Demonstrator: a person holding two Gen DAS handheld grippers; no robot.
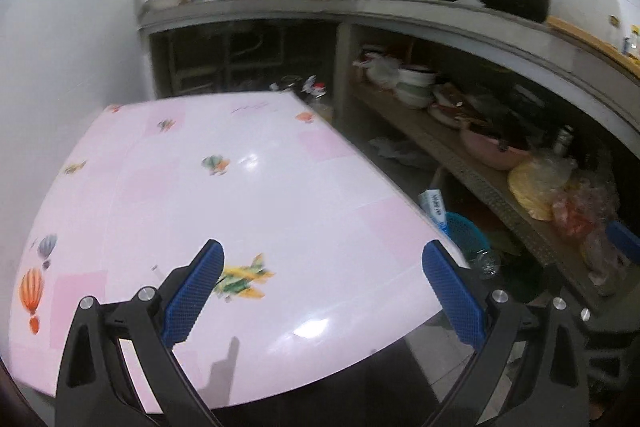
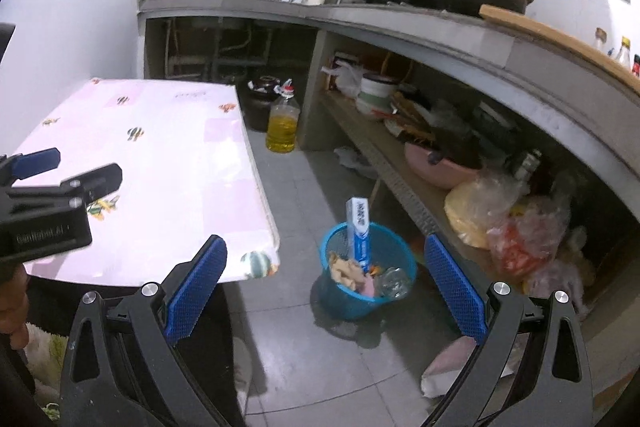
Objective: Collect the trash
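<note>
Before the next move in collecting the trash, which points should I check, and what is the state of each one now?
1. Left gripper open, holding nothing: ok.
2. Right gripper open, holding nothing: ok.
3. Blue basket upright on the floor: ok.
4. Toothpaste box inside the basket, standing above its rim: ok.
5. Pink table free of trash: ok as far as visible.
6. White scrap on the floor under the shelf, trash or not: cannot tell.
</note>
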